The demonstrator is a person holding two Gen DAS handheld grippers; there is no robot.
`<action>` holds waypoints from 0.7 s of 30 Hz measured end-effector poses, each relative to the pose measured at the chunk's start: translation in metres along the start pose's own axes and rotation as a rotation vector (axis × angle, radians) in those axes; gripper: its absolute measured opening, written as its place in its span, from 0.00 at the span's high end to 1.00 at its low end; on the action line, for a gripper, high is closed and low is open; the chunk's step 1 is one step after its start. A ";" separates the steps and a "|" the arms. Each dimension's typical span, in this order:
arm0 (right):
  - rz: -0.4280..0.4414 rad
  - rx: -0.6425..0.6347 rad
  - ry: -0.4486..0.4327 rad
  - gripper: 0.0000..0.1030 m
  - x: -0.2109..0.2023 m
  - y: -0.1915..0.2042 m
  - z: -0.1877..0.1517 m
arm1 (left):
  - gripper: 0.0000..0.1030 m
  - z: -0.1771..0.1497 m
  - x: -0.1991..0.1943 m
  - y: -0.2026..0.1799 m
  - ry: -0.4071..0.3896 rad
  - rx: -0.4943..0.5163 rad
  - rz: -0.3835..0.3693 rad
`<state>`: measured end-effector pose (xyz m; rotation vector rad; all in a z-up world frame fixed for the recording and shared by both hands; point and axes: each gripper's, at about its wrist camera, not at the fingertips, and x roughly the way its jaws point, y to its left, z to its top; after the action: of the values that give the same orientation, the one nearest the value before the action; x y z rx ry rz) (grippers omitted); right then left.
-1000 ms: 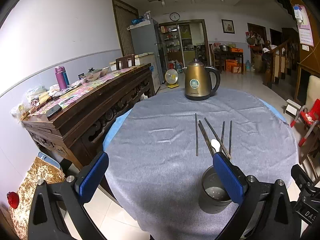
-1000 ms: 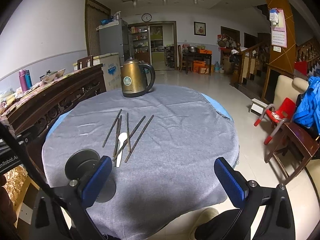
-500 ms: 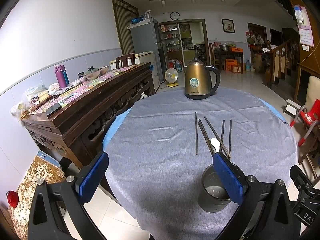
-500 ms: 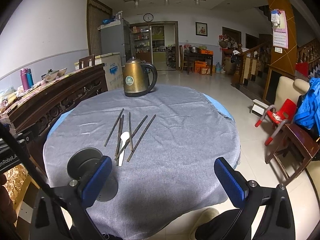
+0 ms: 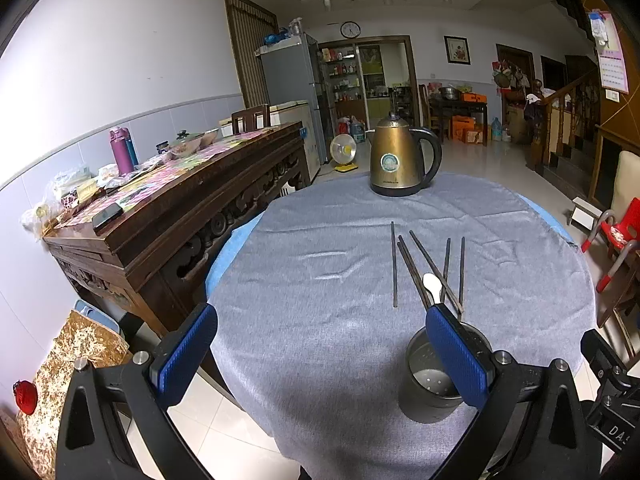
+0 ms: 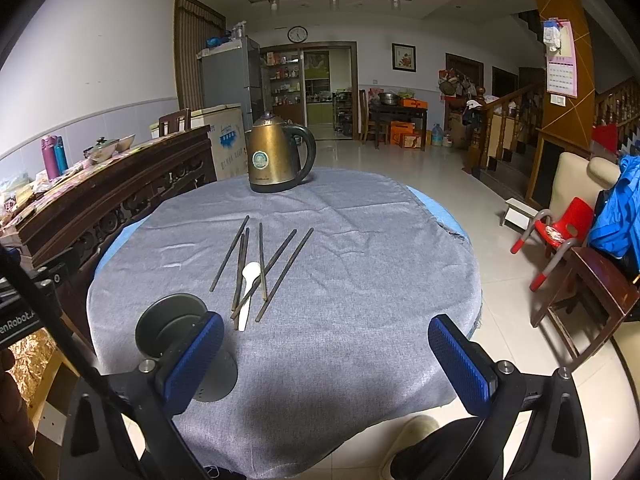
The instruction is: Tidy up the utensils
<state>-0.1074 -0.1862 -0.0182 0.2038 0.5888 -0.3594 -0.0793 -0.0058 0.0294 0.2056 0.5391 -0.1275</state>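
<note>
Several dark chopsticks [image 5: 416, 268] [image 6: 260, 264] lie fanned out on the grey tablecloth [image 5: 320, 288] [image 6: 352, 280], with a white spoon [image 5: 433, 283] [image 6: 248, 284] among them. A dark metal holder cup [image 5: 436, 376] [image 6: 176, 320] stands empty near the table's front edge. My left gripper [image 5: 320, 356] hovers open over the front edge, its right finger in front of the cup. My right gripper [image 6: 326, 364] is open too, with the cup behind its left finger. Neither holds anything.
A brass-coloured kettle [image 5: 400, 160] [image 6: 276, 156] stands at the far side of the round table. A carved wooden sideboard [image 5: 172, 208] with clutter runs along the left. Chairs [image 6: 576, 264] and a red stool stand to the right.
Both views have crept slightly forward toward the table; the utensils and cup have not moved, and both grippers stay open.
</note>
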 end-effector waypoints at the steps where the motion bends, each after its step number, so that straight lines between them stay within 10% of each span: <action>1: 0.001 0.000 0.000 0.00 0.000 0.000 0.000 | 0.00 0.000 0.000 0.000 -0.001 -0.001 0.001; 21: 0.007 -0.019 0.003 0.00 0.005 0.010 0.000 | 0.00 -0.001 0.007 0.007 0.011 -0.018 0.000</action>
<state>-0.0997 -0.1784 -0.0199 0.1882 0.5940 -0.3463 -0.0724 0.0009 0.0260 0.1884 0.5515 -0.1217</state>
